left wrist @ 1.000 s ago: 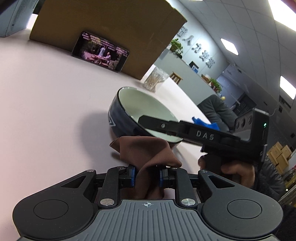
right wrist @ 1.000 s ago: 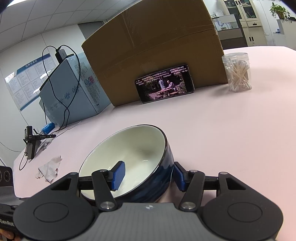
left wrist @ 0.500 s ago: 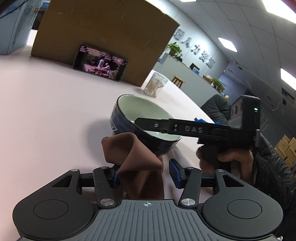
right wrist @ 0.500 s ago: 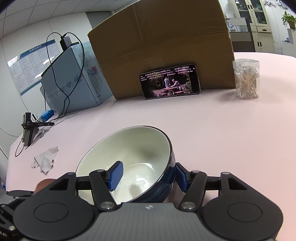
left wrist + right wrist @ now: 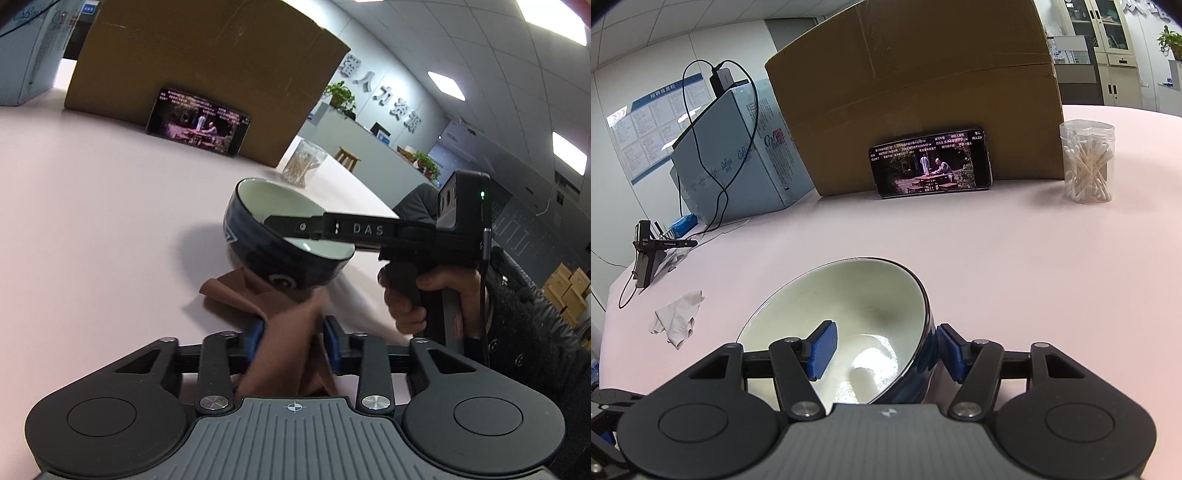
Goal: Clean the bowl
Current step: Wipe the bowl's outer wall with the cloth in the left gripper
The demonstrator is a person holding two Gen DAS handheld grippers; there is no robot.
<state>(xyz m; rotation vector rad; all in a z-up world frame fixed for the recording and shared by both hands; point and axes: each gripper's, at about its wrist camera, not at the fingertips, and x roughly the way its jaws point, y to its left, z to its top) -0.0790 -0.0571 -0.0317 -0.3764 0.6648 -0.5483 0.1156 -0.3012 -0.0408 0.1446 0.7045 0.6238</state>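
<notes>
A dark blue bowl with a white inside hangs tilted just above the pink table. My right gripper is shut on its near wall, one blue pad inside and one outside. In the left wrist view that gripper's finger crosses the rim, held by a person's hand. My left gripper sits just below and in front of the bowl. Its jaws are closing on a bunched brown cloth, whose far corner lies under the bowl's base.
A big cardboard box stands at the back with a phone leaning on it, screen lit. A clear jar of cotton swabs is at the right. A grey-blue box, a crumpled tissue and a spare gripper are at the left.
The left jaws opened wide around the brown cloth, then closed on it again. The cloth's raised fold has dropped and now reaches under the bowl. The bowl is tilted more.
</notes>
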